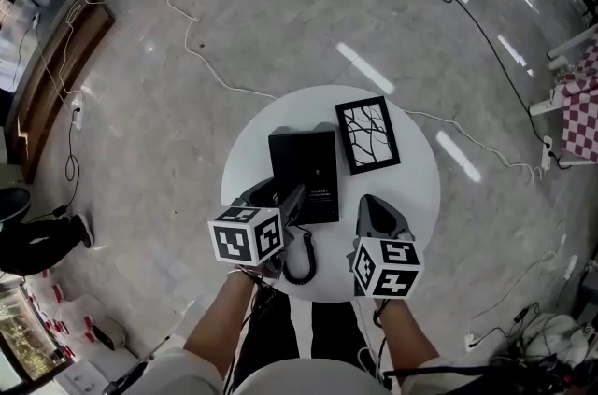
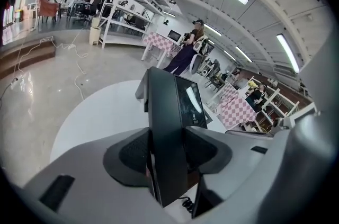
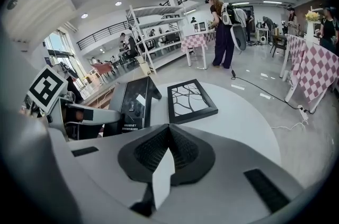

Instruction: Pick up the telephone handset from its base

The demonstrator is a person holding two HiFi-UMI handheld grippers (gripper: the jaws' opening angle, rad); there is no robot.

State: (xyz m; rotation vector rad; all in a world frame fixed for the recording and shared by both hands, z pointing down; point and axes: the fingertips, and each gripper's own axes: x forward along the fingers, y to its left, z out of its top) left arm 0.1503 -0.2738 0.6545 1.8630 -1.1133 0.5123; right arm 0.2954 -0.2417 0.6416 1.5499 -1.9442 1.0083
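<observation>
A black telephone base [image 1: 310, 162] sits in the middle of the round white table [image 1: 422, 188]. Its black handset [image 2: 167, 106] runs along the base's left side and stands between the jaws of my left gripper [image 2: 168, 151], whose pads press on both of its sides. In the head view the left gripper [image 1: 283, 203] is at the base's near left corner, and the coiled cord [image 1: 301, 264] hangs toward the table's near edge. My right gripper [image 1: 376, 208] hovers to the right of the base, shut with nothing in it [image 3: 169, 130]. Whether the handset has left its cradle I cannot tell.
A black picture frame [image 1: 367, 134] with a branch pattern lies flat right of the telephone. Cables [image 1: 215, 71] trail over the grey floor around the table. A checkered table [image 1: 581, 108] stands far right, a wooden bench [image 1: 56, 76] at the left.
</observation>
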